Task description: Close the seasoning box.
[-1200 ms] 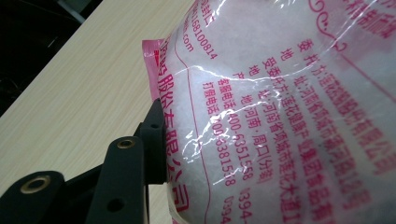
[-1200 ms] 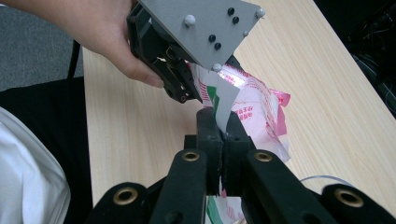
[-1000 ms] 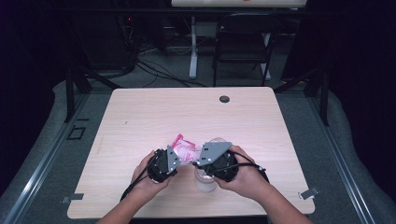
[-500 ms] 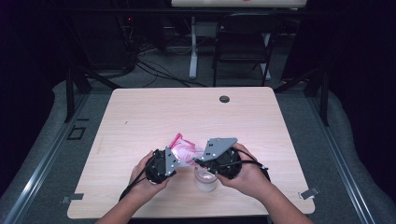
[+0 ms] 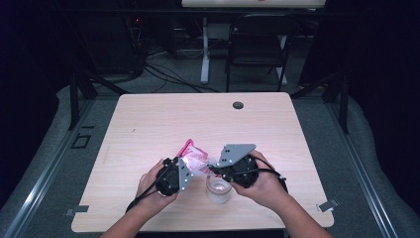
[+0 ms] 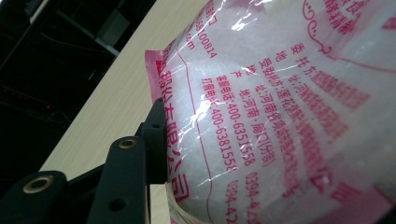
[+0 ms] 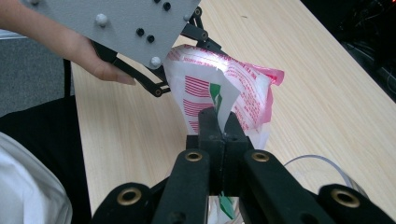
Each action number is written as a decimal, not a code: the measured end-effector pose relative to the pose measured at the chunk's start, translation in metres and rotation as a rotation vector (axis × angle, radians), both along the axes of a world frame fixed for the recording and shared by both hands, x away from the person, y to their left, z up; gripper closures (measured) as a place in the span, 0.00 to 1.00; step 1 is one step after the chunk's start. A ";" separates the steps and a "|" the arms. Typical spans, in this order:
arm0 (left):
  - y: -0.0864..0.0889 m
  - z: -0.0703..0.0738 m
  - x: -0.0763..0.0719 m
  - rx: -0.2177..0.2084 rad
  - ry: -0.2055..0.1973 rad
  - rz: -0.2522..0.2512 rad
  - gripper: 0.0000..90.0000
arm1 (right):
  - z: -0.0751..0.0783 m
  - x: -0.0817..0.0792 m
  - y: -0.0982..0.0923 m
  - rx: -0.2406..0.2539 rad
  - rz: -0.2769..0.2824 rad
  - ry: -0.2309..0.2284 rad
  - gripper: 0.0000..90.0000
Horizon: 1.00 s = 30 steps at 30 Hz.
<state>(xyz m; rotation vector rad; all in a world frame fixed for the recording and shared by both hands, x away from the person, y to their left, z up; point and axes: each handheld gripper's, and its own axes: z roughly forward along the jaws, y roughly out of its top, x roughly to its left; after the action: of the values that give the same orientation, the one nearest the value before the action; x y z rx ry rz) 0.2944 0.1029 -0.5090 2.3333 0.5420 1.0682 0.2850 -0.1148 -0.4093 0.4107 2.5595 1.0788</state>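
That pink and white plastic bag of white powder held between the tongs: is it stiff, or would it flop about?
Probably floppy: the pink and white plastic bag creases and folds where the right tongs pinch its edge. Its glossy film looks slippery, so a light grip might slide. The bulging white filling suggests some weight, likely to sag and shift towards the clear plastic cup below.

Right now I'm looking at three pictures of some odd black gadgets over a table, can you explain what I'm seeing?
A person sits at a wooden table, holding a hand-held grasping tool in each hand. One picture looks down from above; the other two come from cameras riding on each tool. The left tool grips the side of a pink-printed plastic bag of white powder. The right tool is shut on a thin edge of the same bag. A clear cup stands on the table just below the bag.
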 end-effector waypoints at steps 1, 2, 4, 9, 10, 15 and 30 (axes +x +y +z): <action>0.000 0.000 0.000 0.002 -0.005 0.001 0.61 | 0.000 0.000 0.000 0.000 0.000 -0.001 1.00; 0.000 0.001 0.000 0.005 -0.010 0.001 0.61 | 0.000 0.000 0.000 0.002 -0.002 -0.003 1.00; 0.000 0.001 0.000 0.008 -0.010 -0.001 0.61 | 0.001 -0.001 0.000 0.006 -0.004 -0.005 1.00; -0.001 0.002 -0.002 0.037 -0.024 -0.007 0.61 | 0.001 0.000 0.000 0.006 -0.003 -0.007 1.00; -0.001 0.002 -0.002 0.047 -0.036 -0.010 0.61 | 0.000 0.000 0.000 0.009 -0.005 -0.006 1.00; -0.001 0.002 -0.004 0.084 -0.060 -0.020 0.61 | -0.001 0.001 0.000 -0.005 0.002 -0.002 1.00; -0.001 0.005 -0.005 0.129 -0.105 -0.024 0.61 | -0.003 0.001 0.001 0.002 -0.002 -0.003 1.00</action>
<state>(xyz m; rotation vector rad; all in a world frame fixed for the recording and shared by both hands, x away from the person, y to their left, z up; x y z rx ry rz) 0.2892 0.1015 -0.5037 2.3708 0.4158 1.2396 0.2860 -0.1142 -0.4118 0.4117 2.5544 1.0810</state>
